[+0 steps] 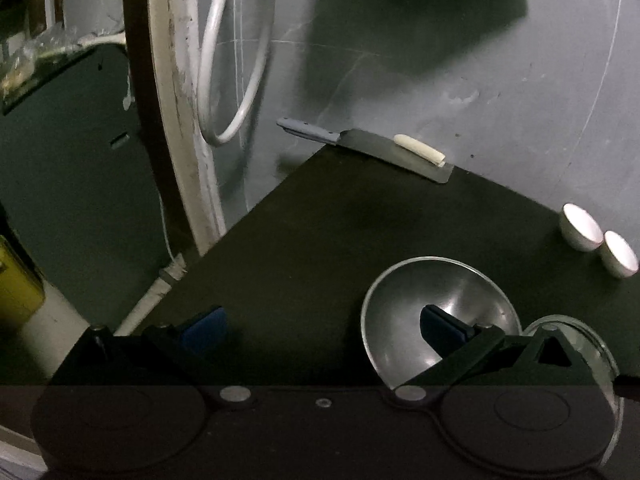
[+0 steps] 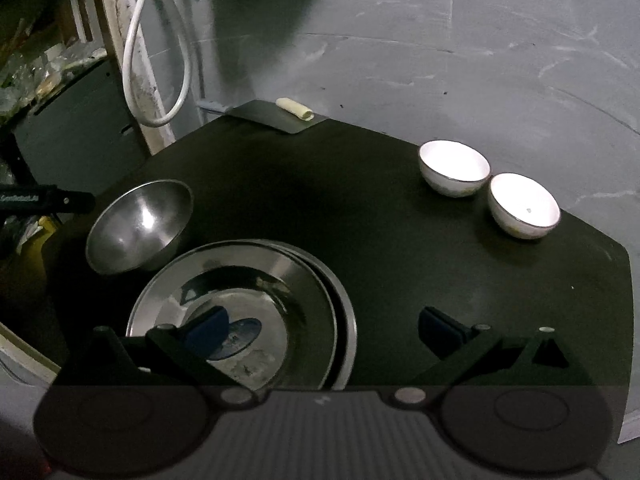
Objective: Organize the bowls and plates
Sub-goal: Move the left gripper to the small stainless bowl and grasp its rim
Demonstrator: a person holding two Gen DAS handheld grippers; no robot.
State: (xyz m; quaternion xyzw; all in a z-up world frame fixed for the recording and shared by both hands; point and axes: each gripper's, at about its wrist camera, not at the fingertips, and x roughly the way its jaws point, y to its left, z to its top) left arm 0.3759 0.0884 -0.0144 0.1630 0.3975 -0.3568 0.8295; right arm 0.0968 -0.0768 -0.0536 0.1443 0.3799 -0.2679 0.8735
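Observation:
A steel bowl (image 1: 408,316) (image 2: 136,228) sits on the dark mat (image 1: 312,248) (image 2: 360,248). Stacked steel plates (image 2: 280,304) lie beside it; their rim shows in the left wrist view (image 1: 592,344). Two white bowls (image 2: 454,168) (image 2: 524,205) stand at the far right, also in the left wrist view (image 1: 582,228) (image 1: 619,254). My left gripper (image 1: 320,328) is open and empty, its right finger over the steel bowl. My right gripper (image 2: 324,328) is open and empty, its left finger over the plates.
A cleaver (image 1: 372,148) (image 2: 276,118) with a pale piece of food (image 1: 420,149) (image 2: 295,109) on its blade lies at the mat's far edge. A white cable (image 1: 228,80) (image 2: 140,60) hangs at the left. The left gripper body (image 2: 44,200) shows at the left.

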